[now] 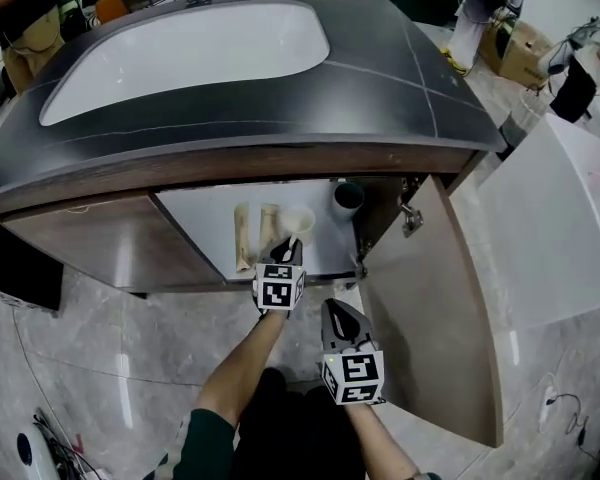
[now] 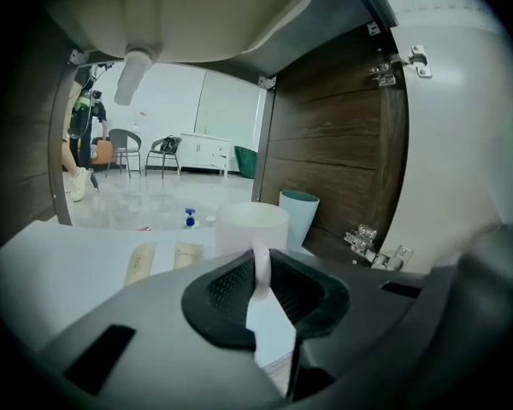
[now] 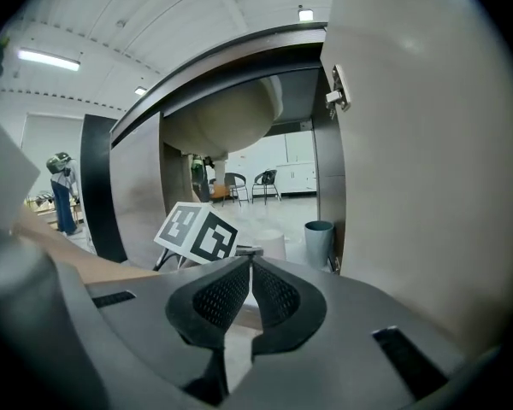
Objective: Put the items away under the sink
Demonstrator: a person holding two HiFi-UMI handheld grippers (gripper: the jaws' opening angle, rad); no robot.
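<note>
A white mug is upright, held by its handle. Two tan tubes lie flat on the shelf beside it. A teal cup stands near.

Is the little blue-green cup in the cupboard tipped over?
No, the teal cup stands upright on the white shelf with its open mouth facing up.

To me this is a big open test hall or studio, not a home: the sink cabinet stands alone on a glossy tiled floor, its back open to the room, with a cardboard box, loose cables, chairs and strip lights overhead
</note>
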